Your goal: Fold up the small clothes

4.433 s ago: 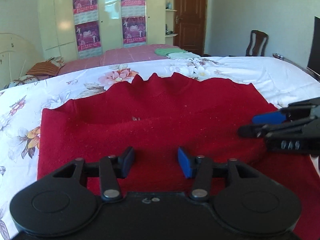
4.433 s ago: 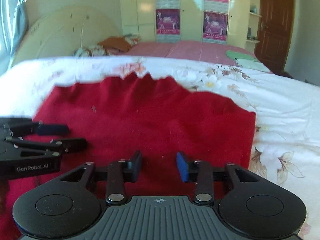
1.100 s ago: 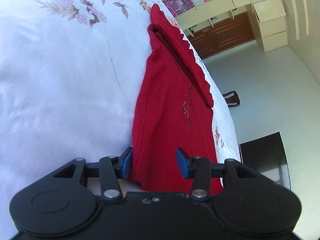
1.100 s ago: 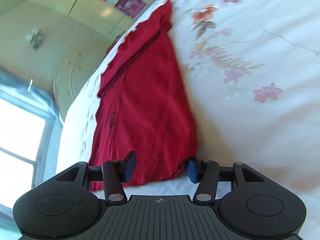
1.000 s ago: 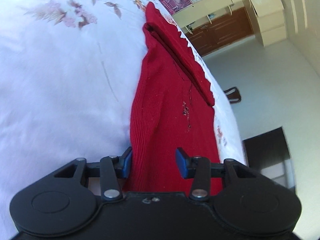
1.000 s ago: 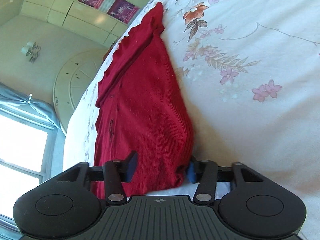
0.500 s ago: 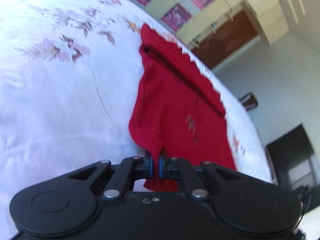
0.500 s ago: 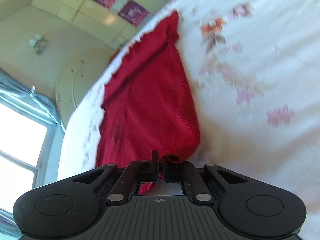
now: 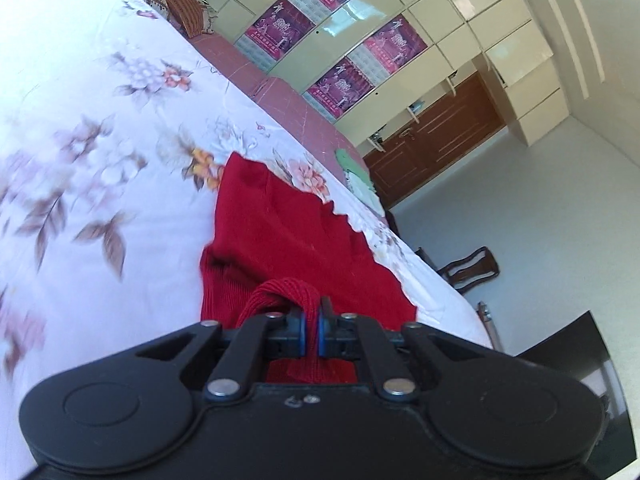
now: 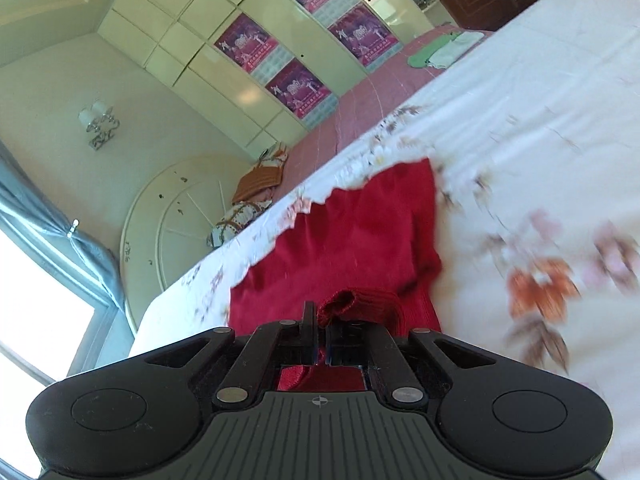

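You get bright daylight in both views, pouring from the blown-out white window (image 10: pixel 36 320) at the right wrist view's left edge. Glare patches sit on the glossy cream wardrobe doors (image 9: pixel 352 8). Your white floral bedsheet (image 9: pixel 80 168) is smeared with motion blur near the frame edges, its flowers streaked. Fisheye distortion bends the wardrobe lines and darkens the corners.

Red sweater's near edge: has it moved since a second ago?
Yes. The red sweater edge, clamped in both grippers, has lifted off the floral bedsheet and folded toward the scalloped far edge.
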`<state>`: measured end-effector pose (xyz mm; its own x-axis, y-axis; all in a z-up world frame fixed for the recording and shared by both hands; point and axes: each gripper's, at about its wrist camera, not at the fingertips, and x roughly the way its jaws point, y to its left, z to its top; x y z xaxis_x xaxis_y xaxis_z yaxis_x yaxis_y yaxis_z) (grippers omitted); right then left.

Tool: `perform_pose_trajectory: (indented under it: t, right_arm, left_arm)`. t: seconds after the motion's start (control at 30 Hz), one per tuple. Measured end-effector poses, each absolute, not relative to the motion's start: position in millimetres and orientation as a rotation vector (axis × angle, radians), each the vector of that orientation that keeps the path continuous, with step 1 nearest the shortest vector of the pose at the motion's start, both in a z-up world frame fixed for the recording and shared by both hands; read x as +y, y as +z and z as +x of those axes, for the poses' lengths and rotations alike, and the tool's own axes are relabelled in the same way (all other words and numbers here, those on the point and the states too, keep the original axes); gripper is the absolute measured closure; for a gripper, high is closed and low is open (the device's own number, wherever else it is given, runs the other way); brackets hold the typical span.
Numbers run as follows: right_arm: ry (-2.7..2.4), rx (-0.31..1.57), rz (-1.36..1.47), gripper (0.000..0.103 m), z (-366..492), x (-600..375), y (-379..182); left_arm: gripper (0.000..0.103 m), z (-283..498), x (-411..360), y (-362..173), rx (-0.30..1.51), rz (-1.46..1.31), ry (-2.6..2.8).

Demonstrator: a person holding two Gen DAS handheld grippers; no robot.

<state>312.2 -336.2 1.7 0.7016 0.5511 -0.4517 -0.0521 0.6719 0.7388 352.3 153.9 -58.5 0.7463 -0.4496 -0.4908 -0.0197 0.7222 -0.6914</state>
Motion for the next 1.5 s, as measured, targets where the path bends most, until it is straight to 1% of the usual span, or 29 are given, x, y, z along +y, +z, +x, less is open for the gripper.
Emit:
perform_pose_trajectory:
  t: [0.17, 0.4, 0.5, 0.53, 0.57, 0.6, 0.63, 0.67, 0.7, 0.73, 0.77, 0.8, 0.83, 0.87, 0.9, 0.93, 0.97, 1.03, 1.1, 1.13, 1.17, 1.2, 1.23, 1.3, 1.33, 1.37, 1.4, 1.43, 1.5]
  right_arm:
    - [0.361, 0.754, 0.750, 0.101, 391.5, -331.6, -4.5]
    - [0.317, 0.819, 0.721, 0.101, 475.8, -335.1, -45.2]
    - [0.328, 0.838, 0.770, 0.100, 501.8, -342.7, -65.3]
    - [0.334, 0.838, 0.785, 0.100, 507.9, -344.5, -69.0]
    - [0.335, 0.834, 0.778, 0.100, 513.5, -345.4, -71.0]
    - [0.325, 0.830, 0.749, 0.100, 519.5, -345.4, -70.7]
    - [0.320, 0.821, 0.713, 0.098, 522.9, -344.0, -69.9]
    - [0.320, 0.810, 0.683, 0.074, 526.1, -343.0, -69.3]
    - [0.310, 0.788, 0.660, 0.053, 526.6, -343.0, -67.3]
    - [0.294, 0.737, 0.649, 0.024, 523.6, -343.5, -64.4]
    - [0.289, 0.684, 0.643, 0.018, 520.4, -345.6, -62.2]
    - [0.296, 0.663, 0.638, 0.018, 519.6, -347.2, -61.4]
    - [0.300, 0.650, 0.625, 0.018, 517.7, -347.2, -59.8]
    - [0.294, 0.645, 0.593, 0.018, 516.1, -345.8, -58.9]
    - [0.277, 0.654, 0.544, 0.023, 514.8, -342.0, -59.1]
    - [0.273, 0.677, 0.504, 0.041, 515.4, -337.9, -60.8]
    - [0.277, 0.702, 0.482, 0.051, 515.9, -335.3, -63.8]
    - [0.282, 0.750, 0.441, 0.051, 518.5, -324.3, -74.2]
    - [0.277, 0.776, 0.387, 0.051, 521.5, -316.6, -80.7]
    - [0.276, 0.785, 0.367, 0.051, 521.1, -312.6, -82.8]
    - [0.274, 0.786, 0.338, 0.052, 521.8, -309.0, -85.6]
    - [0.273, 0.782, 0.307, 0.055, 521.5, -303.9, -86.3]
    - [0.276, 0.784, 0.283, 0.066, 521.6, -299.3, -86.7]
    - [0.269, 0.775, 0.245, 0.067, 519.9, -293.8, -85.3]
    - [0.271, 0.773, 0.243, 0.067, 520.5, -293.3, -85.8]
    - [0.271, 0.777, 0.250, 0.067, 520.2, -293.9, -85.9]
    - [0.270, 0.782, 0.253, 0.067, 519.8, -294.5, -86.1]
    - [0.273, 0.786, 0.257, 0.067, 519.1, -295.3, -85.6]
    - [0.271, 0.793, 0.255, 0.067, 519.0, -295.5, -86.1]
  left_arm:
    - [0.098, 428.6, 150.0, -66.1, 0.726, -0.679, -0.236]
    - [0.098, 511.4, 137.8, -94.5, 0.777, -0.637, -0.230]
    - [0.097, 533.5, 134.8, -107.8, 0.787, -0.641, -0.251]
    - [0.094, 537.5, 133.7, -108.3, 0.773, -0.631, -0.256]
    - [0.085, 540.2, 132.2, -107.3, 0.750, -0.617, -0.262]
    - [0.080, 542.1, 130.7, -106.8, 0.728, -0.606, -0.260]
    - [0.068, 543.6, 128.3, -105.2, 0.711, -0.589, -0.257]
    - [0.049, 544.8, 125.7, -102.4, 0.694, -0.560, -0.244]
    - [0.041, 544.2, 123.5, -99.3, 0.668, -0.526, -0.224]
    - [0.035, 542.2, 122.2, -96.0, 0.635, -0.493, -0.223]
    - [0.037, 541.6, 120.2, -93.3, 0.621, -0.453, -0.240]
    - [0.040, 544.4, 116.6, -91.8, 0.631, -0.404, -0.248]
    - [0.049, 547.8, 112.6, -91.9, 0.655, -0.352, -0.254]
    - [0.056, 551.9, 107.9, -93.2, 0.686, -0.296, -0.263]
    - [0.057, 555.5, 103.5, -95.9, 0.711, -0.251, -0.268]
    - [0.059, 557.7, 99.5, -97.9, 0.729, -0.219, -0.271]
    - [0.061, 559.8, 95.9, -102.0, 0.750, -0.188, -0.266]
    - [0.063, 561.9, 91.0, -107.6, 0.771, -0.149, -0.251]
    - [0.069, 561.0, 91.6, -112.2, 0.778, -0.143, -0.224]
    - [0.076, 560.4, 95.4, -113.7, 0.773, -0.154, -0.208]
    - [0.078, 559.4, 98.9, -114.1, 0.769, -0.176, -0.201]
    - [0.078, 559.4, 102.6, -113.0, 0.763, -0.201, -0.192]
    - [0.078, 557.5, 104.9, -111.2, 0.756, -0.213, -0.187]
    - [0.071, 552.6, 104.9, -107.7, 0.739, -0.196, -0.171]
    - [0.064, 550.7, 103.1, -105.0, 0.729, -0.180, -0.157]
    - [0.053, 547.8, 102.1, -103.2, 0.719, -0.167, -0.154]
    - [0.047, 545.0, 101.1, -101.8, 0.707, -0.153, -0.154]
    - [0.044, 542.8, 99.5, -100.6, 0.697, -0.140, -0.160]
    - [0.050, 544.5, 95.4, -101.2, 0.710, -0.123, -0.184]
